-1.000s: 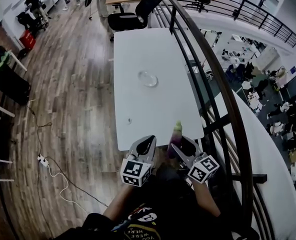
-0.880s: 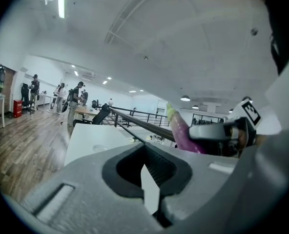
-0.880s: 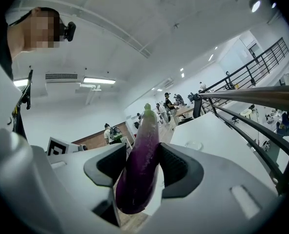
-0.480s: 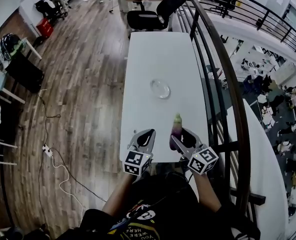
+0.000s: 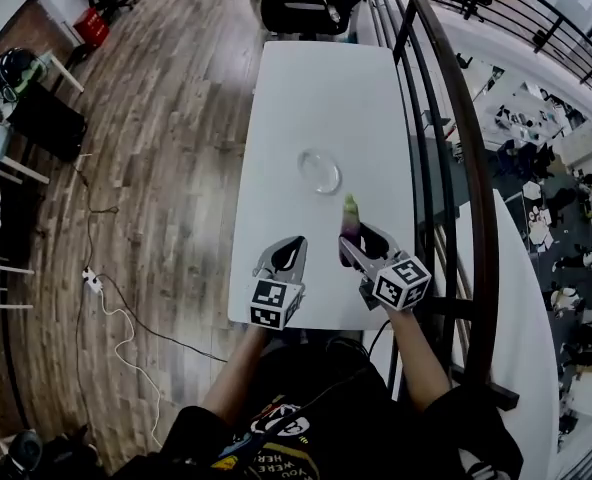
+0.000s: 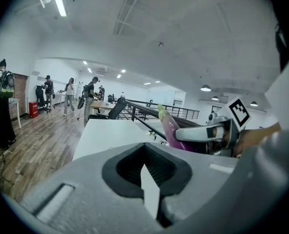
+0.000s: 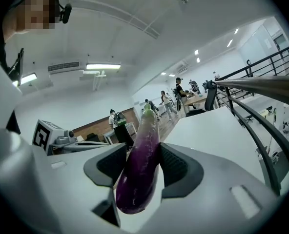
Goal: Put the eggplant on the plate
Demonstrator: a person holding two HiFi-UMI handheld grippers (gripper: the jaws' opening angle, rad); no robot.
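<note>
A long purple eggplant (image 7: 140,162) with a green stem end is held lengthwise between the jaws of my right gripper (image 5: 355,247), which is shut on it. In the head view the eggplant (image 5: 349,227) sticks out forward over the near right part of the white table (image 5: 276,128). A clear glass plate (image 5: 320,171) lies on the table's middle, just beyond the eggplant's tip. My left gripper (image 5: 285,258) hovers over the near table edge with its jaws closed together and nothing in them. From the left gripper view the eggplant (image 6: 170,128) and the right gripper (image 6: 210,133) appear to the right.
A dark metal railing (image 5: 446,118) runs along the table's right side, with a drop to a lower floor beyond it. A black office chair (image 5: 311,8) stands at the table's far end. Wood floor with a cable and power strip (image 5: 94,286) lies left. People stand far off.
Both grippers have moved forward from the near edge over the table, the right one carrying the eggplant closer to the plate. The head view has shifted, bringing the table nearer.
</note>
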